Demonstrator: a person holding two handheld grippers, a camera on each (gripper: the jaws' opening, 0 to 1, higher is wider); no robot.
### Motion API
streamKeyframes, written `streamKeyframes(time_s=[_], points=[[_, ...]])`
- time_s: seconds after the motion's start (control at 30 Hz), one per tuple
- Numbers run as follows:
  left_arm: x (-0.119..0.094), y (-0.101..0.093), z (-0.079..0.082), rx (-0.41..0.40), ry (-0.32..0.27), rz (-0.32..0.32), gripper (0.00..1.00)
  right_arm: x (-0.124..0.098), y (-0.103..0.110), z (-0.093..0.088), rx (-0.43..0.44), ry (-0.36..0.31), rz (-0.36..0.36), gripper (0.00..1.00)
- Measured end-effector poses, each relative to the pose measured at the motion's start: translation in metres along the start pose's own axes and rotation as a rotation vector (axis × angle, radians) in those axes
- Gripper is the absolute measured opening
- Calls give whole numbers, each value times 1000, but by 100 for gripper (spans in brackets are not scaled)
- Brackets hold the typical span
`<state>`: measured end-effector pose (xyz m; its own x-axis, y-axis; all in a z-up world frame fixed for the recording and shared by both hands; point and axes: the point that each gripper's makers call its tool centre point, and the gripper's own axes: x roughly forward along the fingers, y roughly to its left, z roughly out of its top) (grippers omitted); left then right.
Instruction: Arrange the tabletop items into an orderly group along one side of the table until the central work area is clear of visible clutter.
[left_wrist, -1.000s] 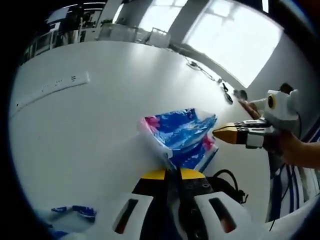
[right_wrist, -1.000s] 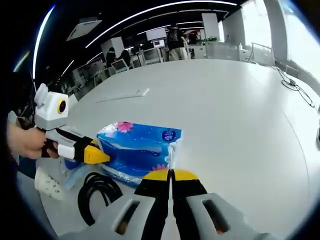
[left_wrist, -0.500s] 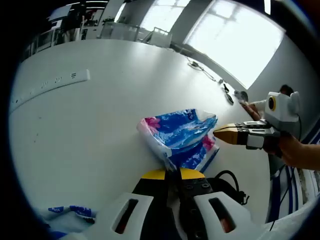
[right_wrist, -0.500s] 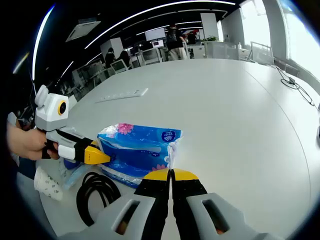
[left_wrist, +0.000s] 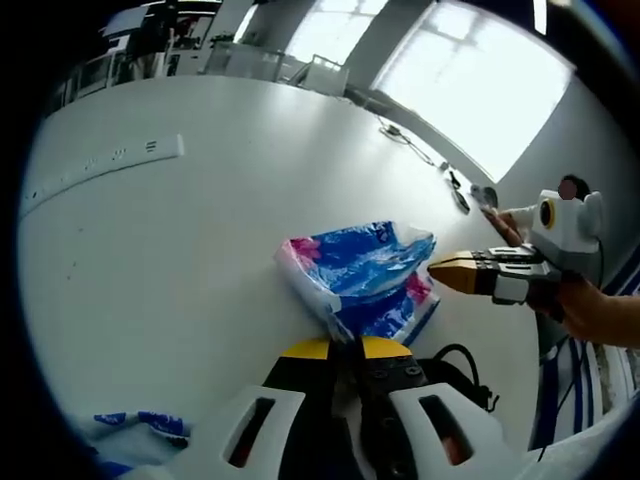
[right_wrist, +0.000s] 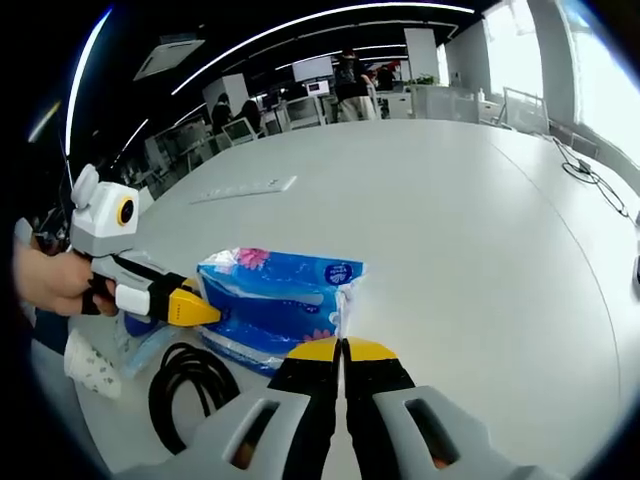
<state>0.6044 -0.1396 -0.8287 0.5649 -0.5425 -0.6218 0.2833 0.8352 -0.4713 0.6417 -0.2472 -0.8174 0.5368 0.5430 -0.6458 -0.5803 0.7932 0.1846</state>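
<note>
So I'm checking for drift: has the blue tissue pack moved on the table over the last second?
No. The tissue pack keeps its place beside the black cable and short of the white strip.

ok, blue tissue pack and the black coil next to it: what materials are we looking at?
Tissue pack: thin glossy plastic film, printed blue with pink flowers; it crinkles and catches highlights where the right gripper and left gripper pinch its ends. Black coil: looks like a rubber- or PVC-jacketed cable, smooth with a slight sheen, lying in loose loops; which of the two I cannot tell.
</note>
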Motion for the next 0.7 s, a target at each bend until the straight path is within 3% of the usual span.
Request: streamKeyframes(time_s=[0.2, 0.33, 0.47, 0.7], points=[[0, -1, 0, -2, -5, -9, 6, -1, 2, -2, -34, -4, -16, 1], [-1, -4, 3, -3, -13, -15, 13, 0, 1, -8, -87, 4, -29, 6], [-2, -3, 2, 12, -10, -18, 14, -3, -1, -4, -88, -42, -46, 21], [-4, -13, 14, 62, -71, -42, 37, -7, -4, 4, -79, -66, -58, 24]])
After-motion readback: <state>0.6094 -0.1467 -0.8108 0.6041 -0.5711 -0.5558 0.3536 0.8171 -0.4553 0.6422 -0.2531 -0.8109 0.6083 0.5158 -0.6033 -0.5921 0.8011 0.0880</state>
